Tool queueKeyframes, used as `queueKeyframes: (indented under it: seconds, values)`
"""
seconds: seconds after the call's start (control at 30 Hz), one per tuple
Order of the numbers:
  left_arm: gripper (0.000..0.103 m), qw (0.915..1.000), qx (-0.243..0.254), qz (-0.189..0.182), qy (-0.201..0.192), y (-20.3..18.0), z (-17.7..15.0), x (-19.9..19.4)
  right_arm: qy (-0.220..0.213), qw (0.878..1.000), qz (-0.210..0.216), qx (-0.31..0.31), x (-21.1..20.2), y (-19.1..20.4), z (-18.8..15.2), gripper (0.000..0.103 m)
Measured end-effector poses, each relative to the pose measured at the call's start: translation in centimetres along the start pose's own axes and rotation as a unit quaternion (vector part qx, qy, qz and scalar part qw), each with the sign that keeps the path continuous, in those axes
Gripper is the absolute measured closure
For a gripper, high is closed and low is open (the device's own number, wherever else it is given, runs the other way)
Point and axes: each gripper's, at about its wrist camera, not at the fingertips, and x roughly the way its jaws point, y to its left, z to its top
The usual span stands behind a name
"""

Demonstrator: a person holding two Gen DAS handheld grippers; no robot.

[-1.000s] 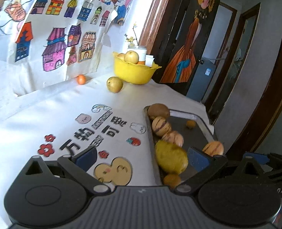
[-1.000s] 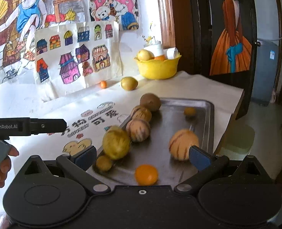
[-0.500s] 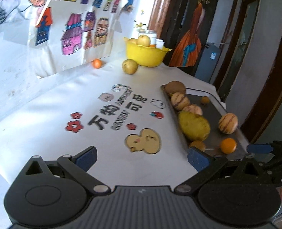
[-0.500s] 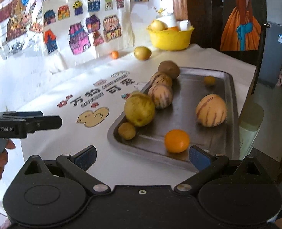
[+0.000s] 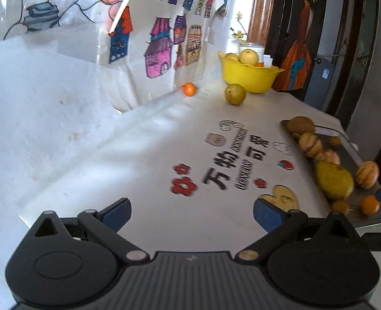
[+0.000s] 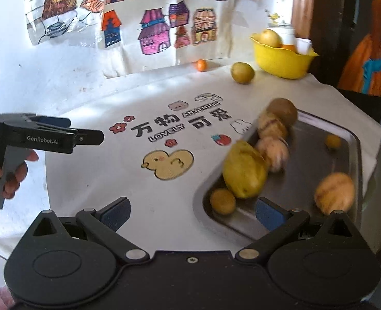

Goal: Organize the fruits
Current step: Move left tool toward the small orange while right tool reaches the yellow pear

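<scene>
**Both claws spread and empty above the bench**

While the left claw (image 5: 191, 213) hangs wide apart over bare printed cloth (image 5: 164, 139), the right claw (image 6: 191, 213) gapes empty at the near-left corner of the metal tray (image 6: 355, 144), its right finger over the rim. Ahead of it fruits crowd the tray's left edge, the big yellow fruit (image 6: 244, 170) nearest. Beyond, near the bench's far edge, stands the yellow bowl (image 6: 280, 59).

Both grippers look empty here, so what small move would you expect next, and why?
Probably the right gripper eases forward over the metal tray toward the large yellow-green fruit. Its jaws are open and empty, and that fruit lies just ahead of them. The left gripper, also open, faces bare printed tablecloth, with no fruit close ahead of it.
</scene>
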Motion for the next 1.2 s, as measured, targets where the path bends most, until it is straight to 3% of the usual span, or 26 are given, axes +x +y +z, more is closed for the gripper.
queueKeyframes:
  seconds: [0.07,0.2,0.33,0.5,0.6,0.7,0.83,0.93,1.0,1.2]
  values:
    - [0.0,0.9999,0.014,0.006,-0.004,0.3,0.6,0.2,0.005,1.0,0.008,-0.006,0.7,-0.1,0.8,0.001]
    - [0.0,0.9964,0.066,0.025,-0.048,0.8,1.8,0.2,0.009,0.999,0.021,-0.023,1.2,-0.9,2.5,0.001]
    - [0.0,0.9837,0.144,0.041,-0.1,0.4,3.7,0.3,-0.007,0.998,0.034,-0.049,0.8,-2.2,4.5,0.001]
    - [0.0,0.9553,0.259,0.048,-0.133,-2.3,6.7,1.3,-0.04,0.994,0.058,-0.085,0.9,-4.7,7.9,0.001]
    - [0.0,0.9293,0.334,0.058,-0.147,-4.5,8.4,2.7,-0.05,0.991,0.07,-0.104,1.9,-6.2,10.2,0.001]
    - [0.0,0.9018,0.404,0.07,-0.136,-6.4,10.0,5.3,-0.06,0.987,0.075,-0.129,3.7,-7.9,13.0,0.001]
    - [0.0,0.8872,0.444,0.06,-0.11,-7.8,12.4,9.7,-0.071,0.983,0.075,-0.15,7.1,-10.3,16.5,0.001]
    - [0.0,0.867,0.491,0.038,-0.077,-8.5,13.1,13.1,-0.061,0.985,0.073,-0.141,10.6,-11.7,18.7,0.001]
    - [0.0,0.8565,0.513,0.038,-0.044,-8.7,13.5,15.4,-0.051,0.989,0.067,-0.119,13.0,-12.7,20.0,0.001]
    - [0.0,0.8303,0.55,0.09,0.014,-9.3,14.1,21.4,-0.025,0.997,0.075,0.019,19.0,-16.1,23.2,0.002]
